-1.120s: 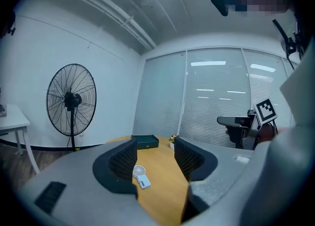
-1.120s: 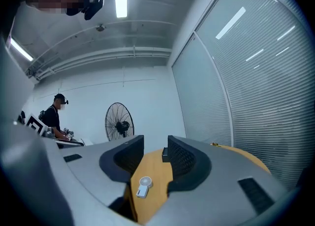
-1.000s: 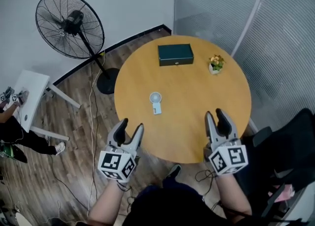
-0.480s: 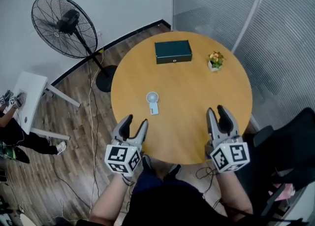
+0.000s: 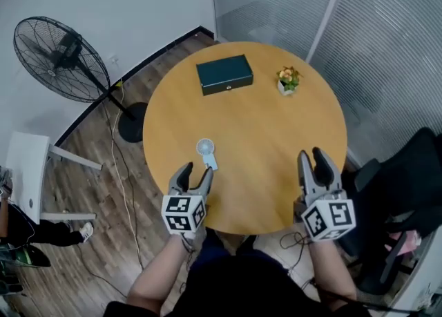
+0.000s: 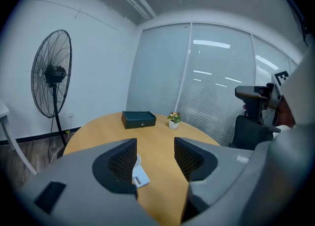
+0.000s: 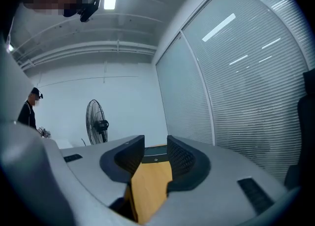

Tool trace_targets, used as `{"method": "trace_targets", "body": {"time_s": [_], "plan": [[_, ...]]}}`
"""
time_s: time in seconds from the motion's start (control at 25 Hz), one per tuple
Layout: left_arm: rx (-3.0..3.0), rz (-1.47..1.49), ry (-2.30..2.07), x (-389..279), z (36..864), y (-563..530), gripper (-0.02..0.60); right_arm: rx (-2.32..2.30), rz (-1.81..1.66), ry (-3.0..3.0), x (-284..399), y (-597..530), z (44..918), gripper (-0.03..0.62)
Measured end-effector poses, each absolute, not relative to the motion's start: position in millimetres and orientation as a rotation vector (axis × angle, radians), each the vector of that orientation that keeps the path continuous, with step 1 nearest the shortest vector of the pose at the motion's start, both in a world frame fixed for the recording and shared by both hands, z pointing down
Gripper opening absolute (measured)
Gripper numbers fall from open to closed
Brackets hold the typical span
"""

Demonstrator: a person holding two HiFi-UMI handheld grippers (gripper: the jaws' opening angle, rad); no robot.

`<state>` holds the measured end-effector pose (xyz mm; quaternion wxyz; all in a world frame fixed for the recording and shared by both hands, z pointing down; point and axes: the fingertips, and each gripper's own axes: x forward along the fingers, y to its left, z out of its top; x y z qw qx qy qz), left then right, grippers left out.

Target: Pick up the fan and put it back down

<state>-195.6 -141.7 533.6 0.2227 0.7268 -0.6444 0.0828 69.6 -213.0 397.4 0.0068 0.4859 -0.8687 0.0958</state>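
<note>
handheld fan [image 5: 206, 150] on table [image 5: 276, 143], box [image 5: 224, 74] and plant [image 5: 287, 79] behind it, floor fan [image 5: 62, 60] left of table

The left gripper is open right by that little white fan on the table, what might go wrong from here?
The left gripper is open, with the small white fan lying flat just ahead. In the left gripper view the fan sits beside one jaw, not centred, so closing may pinch it off-centre and let it slip. It lies flat on the table, so a low jaw might shove it instead of gripping it.
</note>
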Motion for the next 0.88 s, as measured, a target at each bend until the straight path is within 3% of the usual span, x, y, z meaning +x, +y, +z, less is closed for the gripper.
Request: {"method": "trace_targets", "body": {"time_s": [0.32, 0.88], "plan": [[1.918, 0.339, -1.649, -213.8, 614.5, -179.0, 0.23, 1.584, 0.31, -2.618, 42.4, -217.3, 416.2, 0.149], [1.719, 0.486, -1.545, -217.8, 709.0, -213.5, 0.265, 1.702, 0.412, -2.493, 68.6, -235.4, 457.5, 0.147]]}}
